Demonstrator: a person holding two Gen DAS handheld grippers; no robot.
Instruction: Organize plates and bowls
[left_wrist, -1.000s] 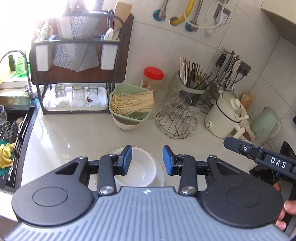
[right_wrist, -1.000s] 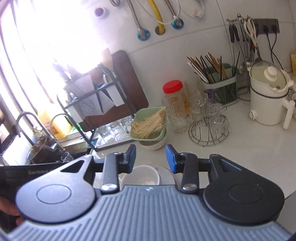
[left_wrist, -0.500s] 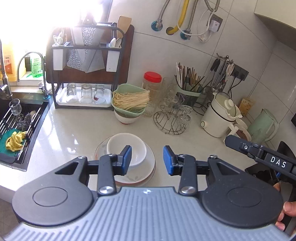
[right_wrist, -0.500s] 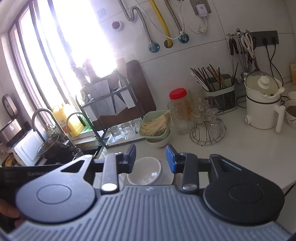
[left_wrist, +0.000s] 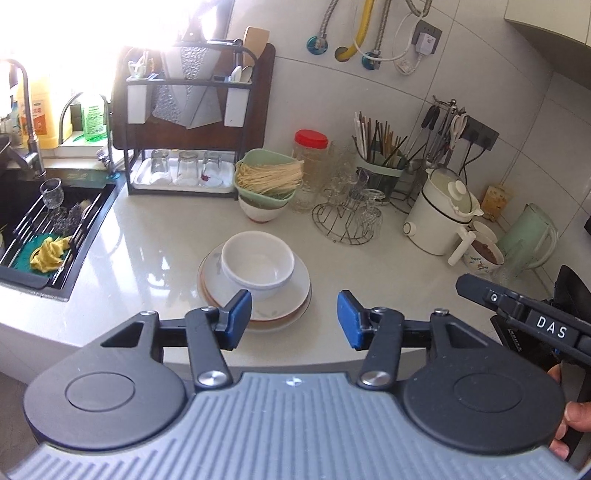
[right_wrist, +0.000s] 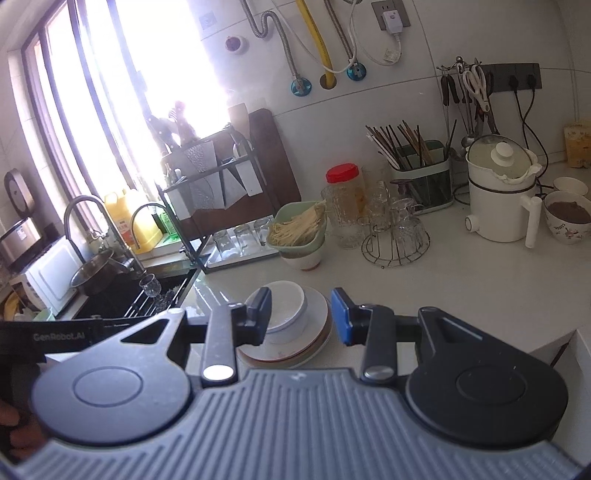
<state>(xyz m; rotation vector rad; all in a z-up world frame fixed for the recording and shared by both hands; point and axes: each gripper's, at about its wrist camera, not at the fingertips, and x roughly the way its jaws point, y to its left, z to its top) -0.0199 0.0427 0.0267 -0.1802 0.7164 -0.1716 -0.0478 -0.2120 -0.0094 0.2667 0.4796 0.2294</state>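
Observation:
A white bowl (left_wrist: 258, 263) sits on a stack of plates (left_wrist: 295, 295) on the pale counter. The bowl (right_wrist: 286, 304) and plates (right_wrist: 314, 343) also show in the right wrist view. My left gripper (left_wrist: 294, 319) is open and empty, held above and nearer than the stack. My right gripper (right_wrist: 301, 320) is open and empty, also back from the stack, its left finger in front of the bowl. The right gripper's body shows at the right edge of the left wrist view (left_wrist: 524, 317).
A green colander of noodles (left_wrist: 267, 179) sits on a bowl behind the stack. A dish rack with glasses (left_wrist: 184, 170), a wire glass stand (left_wrist: 347, 221), a red-lidded jar (left_wrist: 310, 162), a white cooker (left_wrist: 443, 214) and a sink (left_wrist: 40, 236) surround it.
Both grippers have pulled back and up from the stack, so more of the counter shows. The bowl and plates stay put. Both stay open.

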